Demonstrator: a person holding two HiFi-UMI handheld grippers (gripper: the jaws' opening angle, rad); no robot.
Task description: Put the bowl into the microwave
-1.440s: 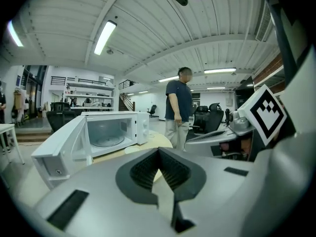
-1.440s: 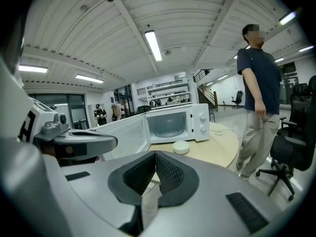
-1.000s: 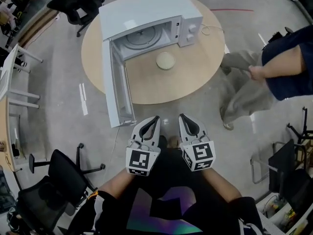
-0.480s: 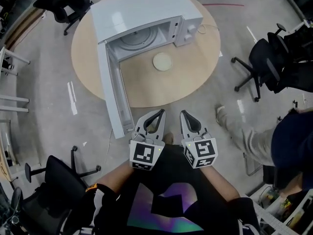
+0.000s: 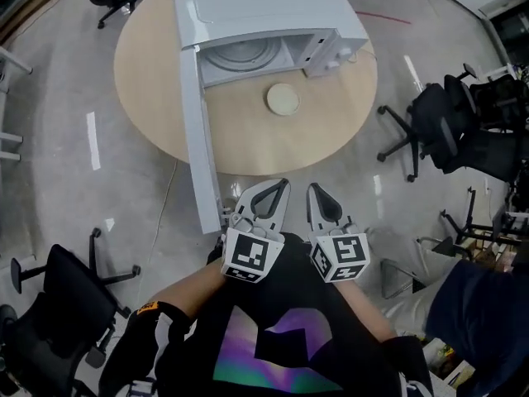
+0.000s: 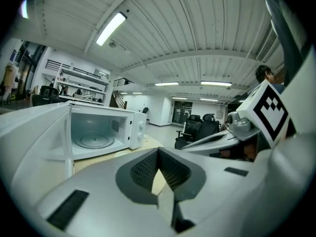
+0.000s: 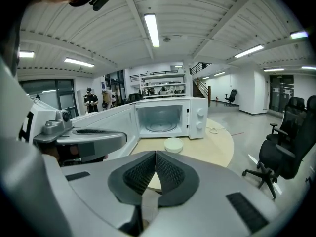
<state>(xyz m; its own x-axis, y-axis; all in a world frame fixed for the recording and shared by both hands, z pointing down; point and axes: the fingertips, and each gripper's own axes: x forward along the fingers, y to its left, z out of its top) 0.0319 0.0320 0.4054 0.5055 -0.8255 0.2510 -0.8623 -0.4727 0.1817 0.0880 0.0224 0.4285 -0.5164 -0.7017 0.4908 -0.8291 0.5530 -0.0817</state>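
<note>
The bowl (image 5: 283, 99) is small, round and shallow, of a pale cream colour, with a smooth plain surface. It stands on the tabletop (image 5: 322, 143) just in front of the microwave (image 5: 264, 7), before its open mouth and a little toward the side with the knobs. It is not touching the microwave. In the right gripper view the bowl (image 7: 173, 144) shows a low curved wall and a thin rim.

The microwave is a white box with flat, slightly glossy walls. Its door (image 5: 201, 139) is swung fully open and reaches past the tabletop's edge. Inside lies a round glass plate (image 5: 241, 56). Two round knobs (image 7: 200, 118) sit one above the other on the panel beside the opening. The tabletop is round, of light wood colour, matte.

Both grippers are held off the tabletop, on the side of the microwave's open front, well apart from the bowl. The left gripper (image 5: 279, 187) has its jaws closed, the ribbed dark pads meeting at the tips, with nothing between them. The right gripper (image 5: 316, 190) also has its jaws closed on nothing, and its pads meet along one line.
</note>
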